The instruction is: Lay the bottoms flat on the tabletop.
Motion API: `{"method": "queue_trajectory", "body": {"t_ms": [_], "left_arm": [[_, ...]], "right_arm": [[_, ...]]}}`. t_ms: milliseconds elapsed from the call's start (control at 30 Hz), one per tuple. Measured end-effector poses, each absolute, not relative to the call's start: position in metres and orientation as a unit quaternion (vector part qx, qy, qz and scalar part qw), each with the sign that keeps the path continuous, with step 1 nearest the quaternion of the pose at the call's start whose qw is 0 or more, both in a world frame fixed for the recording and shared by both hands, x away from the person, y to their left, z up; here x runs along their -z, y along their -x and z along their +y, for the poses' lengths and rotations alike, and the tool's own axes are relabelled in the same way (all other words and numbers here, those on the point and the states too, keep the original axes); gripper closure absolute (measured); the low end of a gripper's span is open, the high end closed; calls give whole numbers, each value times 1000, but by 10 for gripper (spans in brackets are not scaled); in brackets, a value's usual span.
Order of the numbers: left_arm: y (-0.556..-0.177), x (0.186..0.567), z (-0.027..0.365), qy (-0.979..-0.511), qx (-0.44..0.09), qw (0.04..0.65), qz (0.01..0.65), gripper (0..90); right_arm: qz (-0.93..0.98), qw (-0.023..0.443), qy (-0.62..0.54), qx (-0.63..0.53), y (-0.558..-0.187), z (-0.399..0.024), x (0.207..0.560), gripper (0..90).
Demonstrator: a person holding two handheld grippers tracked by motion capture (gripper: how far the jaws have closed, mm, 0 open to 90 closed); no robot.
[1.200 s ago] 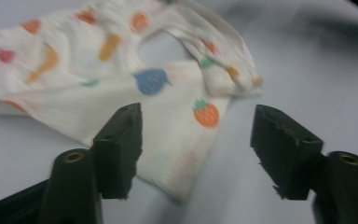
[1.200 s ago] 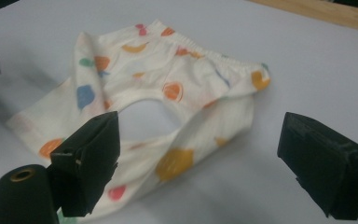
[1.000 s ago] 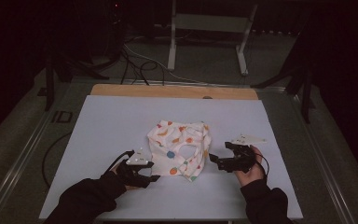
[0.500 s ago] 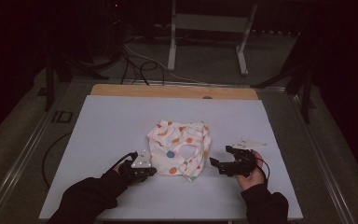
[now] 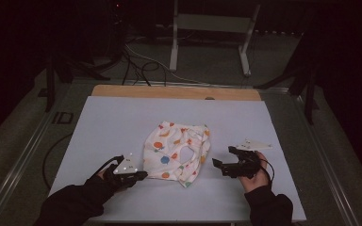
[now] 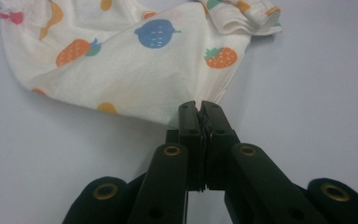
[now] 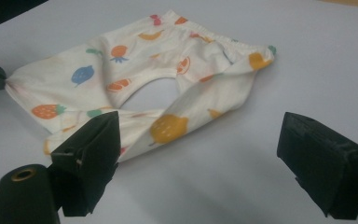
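Note:
A small pair of white shorts with a fruit print (image 5: 176, 151) lies crumpled at the middle of the white table (image 5: 122, 122). My left gripper (image 5: 141, 175) is at the garment's near left corner, its jaws shut on the cloth's edge (image 6: 186, 109). The printed cloth (image 6: 135, 60) spreads away from the pinched corner. My right gripper (image 5: 222, 160) hovers just right of the shorts, jaws wide open with nothing between them. In the right gripper view the shorts (image 7: 140, 88) lie ahead, one leg running toward the left jaw's pad (image 7: 93, 140).
A wooden strip (image 5: 174, 92) borders the table's far edge. Beyond it stand a metal frame (image 5: 212, 28) and loose cables (image 5: 136, 61) on the dark floor. Bare white surface surrounds the shorts on all sides.
The left gripper has slid right to the shorts' near corner and shut on it. The right hand has drifted slightly nearer, still open.

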State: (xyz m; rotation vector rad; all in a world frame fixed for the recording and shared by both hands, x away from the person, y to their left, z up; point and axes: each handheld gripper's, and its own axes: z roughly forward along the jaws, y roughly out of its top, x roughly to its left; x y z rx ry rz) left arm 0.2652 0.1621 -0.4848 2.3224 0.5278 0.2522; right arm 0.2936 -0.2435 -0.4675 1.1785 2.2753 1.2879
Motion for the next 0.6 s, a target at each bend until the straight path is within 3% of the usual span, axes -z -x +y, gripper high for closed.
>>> {"method": "queue_trajectory", "body": {"t_ms": [600], "left_arm": [[-254, 488, 209, -898, -77, 360, 241, 874]], "right_arm": [[787, 135, -407, -443, -293, -244, 467, 133]]}}
